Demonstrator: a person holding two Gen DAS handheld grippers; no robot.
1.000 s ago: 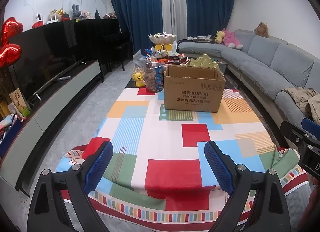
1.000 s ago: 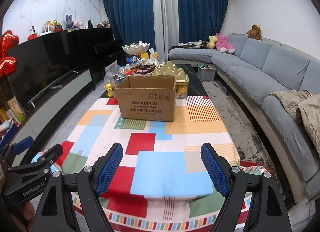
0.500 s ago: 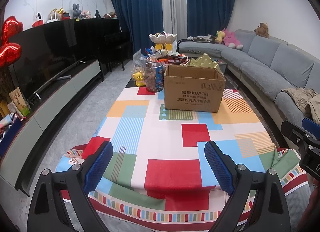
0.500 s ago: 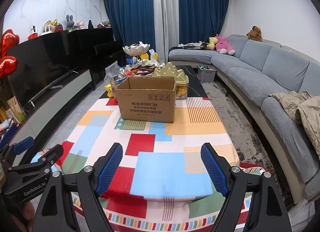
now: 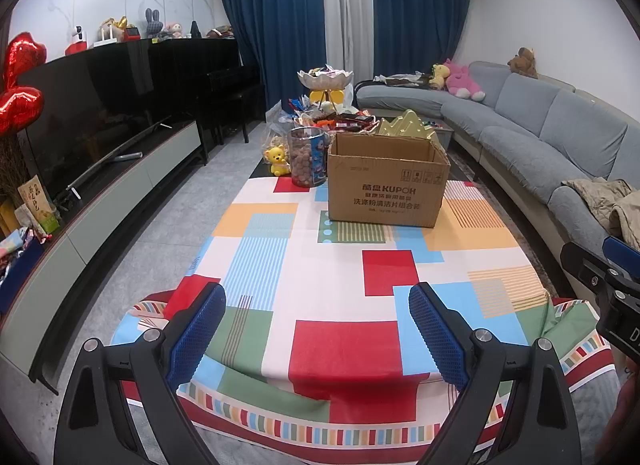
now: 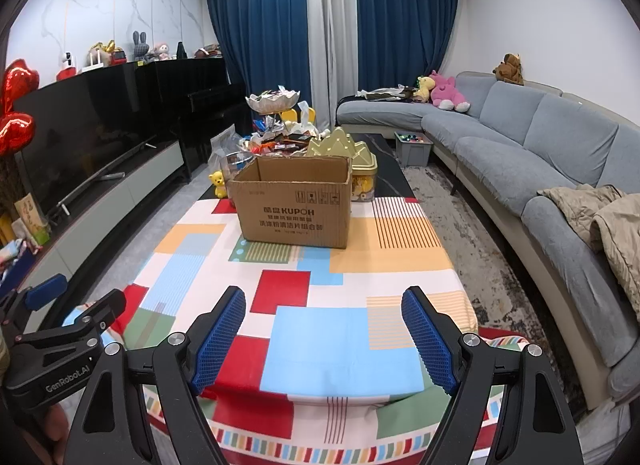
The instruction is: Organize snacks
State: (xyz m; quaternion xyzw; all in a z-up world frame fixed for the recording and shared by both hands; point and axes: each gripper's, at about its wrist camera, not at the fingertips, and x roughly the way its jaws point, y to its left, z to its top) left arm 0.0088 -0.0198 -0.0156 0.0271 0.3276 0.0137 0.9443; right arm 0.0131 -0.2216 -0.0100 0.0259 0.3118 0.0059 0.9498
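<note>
no chg vs prev | both tools wide, empty | box [image 5: 386,181] same spot

The box [image 5: 387,189] hides its inside and part of the snack pile [image 5: 336,121] at 12 o'clock. The worktop's [image 5: 344,345] near edge is cut off at 6 o'clock.

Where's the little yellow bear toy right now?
In both views, the yellow bear toy stands at the table's far left, beside the clear snack jar, left of the cardboard box.
</note>
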